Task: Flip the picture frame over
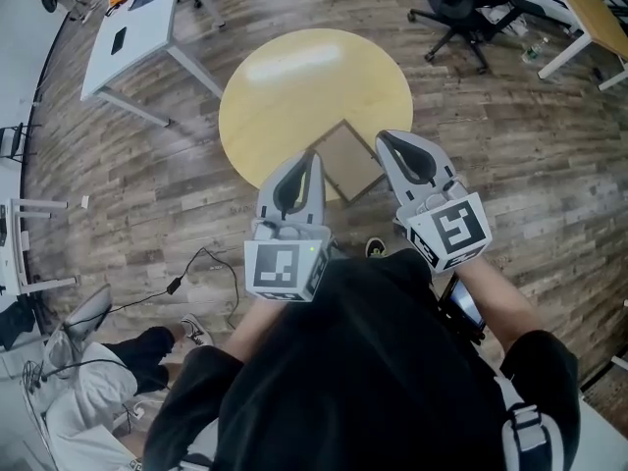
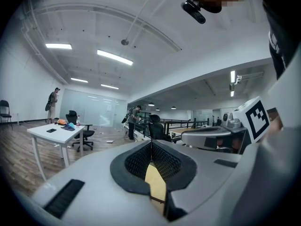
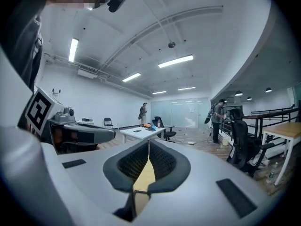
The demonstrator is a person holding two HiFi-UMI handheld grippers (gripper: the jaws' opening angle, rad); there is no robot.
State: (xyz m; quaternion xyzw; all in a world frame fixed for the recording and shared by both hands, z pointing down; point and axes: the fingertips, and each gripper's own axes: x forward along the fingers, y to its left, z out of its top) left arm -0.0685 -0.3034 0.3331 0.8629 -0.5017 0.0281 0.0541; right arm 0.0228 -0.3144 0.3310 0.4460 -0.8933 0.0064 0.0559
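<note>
Picture frame (image 1: 344, 158) lies flat on the round yellow surface (image 1: 294, 77), near its lower edge, at the centre of the head view, with a plain brown side up. It is probably light, thin and stiff, possibly glazed underneath, so handle it as fragile. Grip opposite edges or a corner.

Left hand-held gripper (image 1: 313, 155) has its jaws together, with nothing between them. Right hand-held gripper (image 1: 384, 138) is likewise closed and empty. Both point forward and flank the frame without touching it.
</note>
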